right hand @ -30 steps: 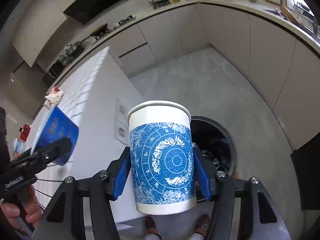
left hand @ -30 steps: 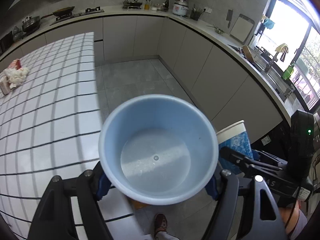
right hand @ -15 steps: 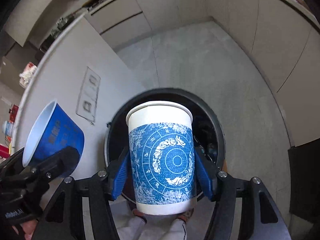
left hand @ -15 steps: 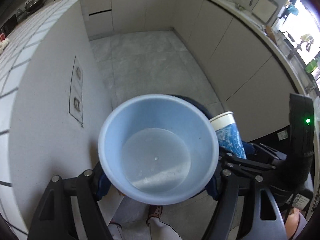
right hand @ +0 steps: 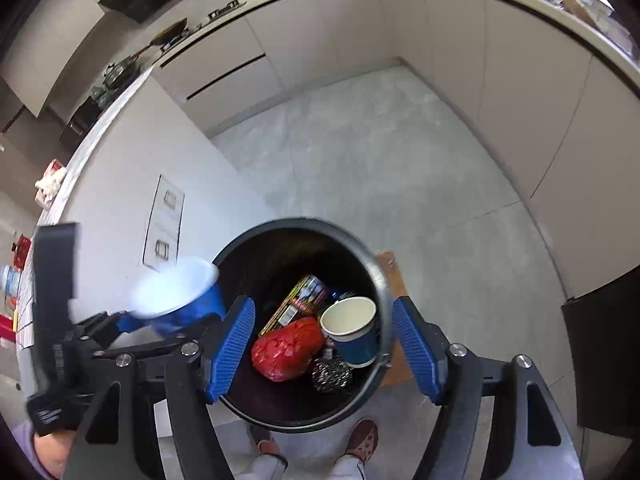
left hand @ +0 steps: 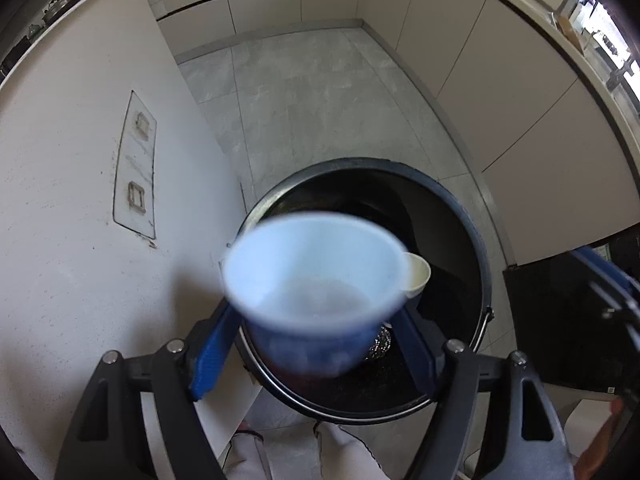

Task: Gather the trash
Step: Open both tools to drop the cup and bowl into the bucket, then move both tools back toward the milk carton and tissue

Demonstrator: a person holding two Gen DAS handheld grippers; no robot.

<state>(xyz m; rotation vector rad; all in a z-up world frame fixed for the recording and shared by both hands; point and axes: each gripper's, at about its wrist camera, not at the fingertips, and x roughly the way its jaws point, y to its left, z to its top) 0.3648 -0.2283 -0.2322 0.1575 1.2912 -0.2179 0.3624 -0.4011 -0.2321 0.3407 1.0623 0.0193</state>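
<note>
Over the black bin point(right hand: 380, 280), both grippers. Left gripper point(left hand: 316, 344) clamped on a blue bowl point(left hand: 316, 272), blurred, above the bin's near rim. Right gripper point(right hand: 324, 344) just widened, jaws apart with nothing between them. Patterned paper cup point(right hand: 352, 332) lying inside the bin beside a red bag point(right hand: 286, 348) and a foil ball point(right hand: 332, 376).

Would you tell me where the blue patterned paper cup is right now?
In the right wrist view the paper cup lies inside the black trash bin, right of the red crumpled bag, below the open right gripper.
</note>
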